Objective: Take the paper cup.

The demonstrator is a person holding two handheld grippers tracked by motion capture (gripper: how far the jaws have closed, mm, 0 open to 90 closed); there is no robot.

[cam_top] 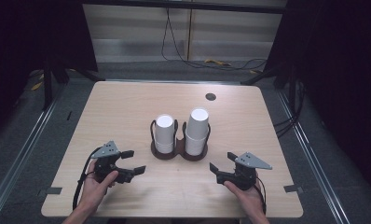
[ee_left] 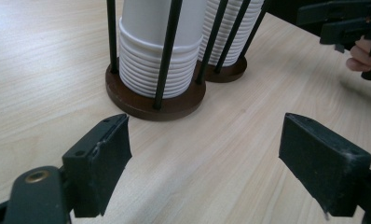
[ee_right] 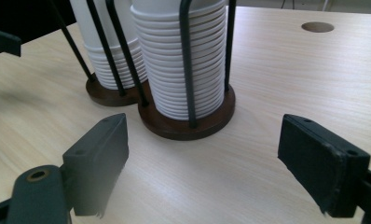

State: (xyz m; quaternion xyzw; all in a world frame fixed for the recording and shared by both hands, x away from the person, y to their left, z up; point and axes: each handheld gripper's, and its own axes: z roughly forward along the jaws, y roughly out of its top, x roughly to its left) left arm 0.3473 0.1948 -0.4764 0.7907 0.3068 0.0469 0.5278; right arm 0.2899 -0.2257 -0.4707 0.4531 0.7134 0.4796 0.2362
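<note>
Meanwhile both grippers, left (cam_top: 136, 161) and right (cam_top: 222, 161), gaping, empty; cup holder's (cam_top: 179, 153) black rods fence cup stacks (cam_top: 165, 133).

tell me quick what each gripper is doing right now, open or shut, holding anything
Left gripper: open, holding nothing, short of the stacked white paper cups in the dark wire holder.
Right gripper: open, holding nothing.
</note>
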